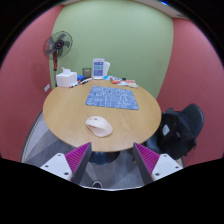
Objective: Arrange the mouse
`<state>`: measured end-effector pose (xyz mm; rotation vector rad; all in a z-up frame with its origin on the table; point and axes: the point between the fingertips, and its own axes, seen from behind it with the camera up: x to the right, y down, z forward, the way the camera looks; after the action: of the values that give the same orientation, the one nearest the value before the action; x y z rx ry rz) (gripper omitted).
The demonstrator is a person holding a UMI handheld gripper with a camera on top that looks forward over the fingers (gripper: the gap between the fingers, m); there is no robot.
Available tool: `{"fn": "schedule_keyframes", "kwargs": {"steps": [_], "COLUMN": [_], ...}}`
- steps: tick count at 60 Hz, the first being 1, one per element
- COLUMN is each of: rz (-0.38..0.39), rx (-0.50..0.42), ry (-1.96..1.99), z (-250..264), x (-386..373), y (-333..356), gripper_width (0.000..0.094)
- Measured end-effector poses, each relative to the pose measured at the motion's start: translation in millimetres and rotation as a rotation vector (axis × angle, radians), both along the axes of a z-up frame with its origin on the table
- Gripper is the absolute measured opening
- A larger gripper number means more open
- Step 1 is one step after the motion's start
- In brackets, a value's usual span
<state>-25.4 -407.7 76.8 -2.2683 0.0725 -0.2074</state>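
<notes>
The claw (113,158) hangs above the near rim of a round wooden surface (70,120), its two fingers spread wide with nothing between them. Each finger carries a ribbed magenta pad (78,156) on its inner face.

The mouse (98,125), a smooth, pale, rounded shell, lies on the wood just ahead of the fingers, at about 11 o'clock from the claw's midpoint and apart from both fingers. Beyond it, toward 12 o'clock, a flat rectangular mat (111,97) with a blue-grey patterned face rests near the middle of the surface.

At the far rim, around 11 o'clock, sits a small white boxy object (66,78), and next to it a box with a blue front (98,68) stands upright. A standing fan (58,45) with a round wire cage rises behind the surface at about 10 o'clock, against a red wall (25,60); a green wall panel (125,35) fills the background at 12 o'clock. At 3 o'clock a dark chair with a black bag (180,130) on it stands just beside the surface.
</notes>
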Motion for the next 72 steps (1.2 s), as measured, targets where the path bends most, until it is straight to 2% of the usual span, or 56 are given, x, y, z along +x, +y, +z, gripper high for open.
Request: {"fn": "schedule_keyframes", "kwargs": {"steps": [16,25,38,41,43,45,54,63,67,72], "rz": [0.087,0.157,0.162,0.163,0.167,0.172,0.139,0.122,0.128,0.121], "rx": [-0.059,-0.08,-0.062,-0.06,-0.06,-0.059,-0.036,-0.07,-0.059,-0.006], "ry": [-0.001,0.024,0.061,0.083,0.104,0.12,0.103,0.136,0.113,0.099], "z": [-66,-82,-86,-88,-89,-89,-89,-83,-64,-17], "x": [-9,-16,-9,-11,-15,-20,-19,-21,-20,-18], "y": [98,130,173,180,182,184,186,182,180,178], "gripper_width": [0.0843,0.0841,0.0831,0.0787,0.0696,0.0536,0.0461,0.038,0.0379,0.0379]}}
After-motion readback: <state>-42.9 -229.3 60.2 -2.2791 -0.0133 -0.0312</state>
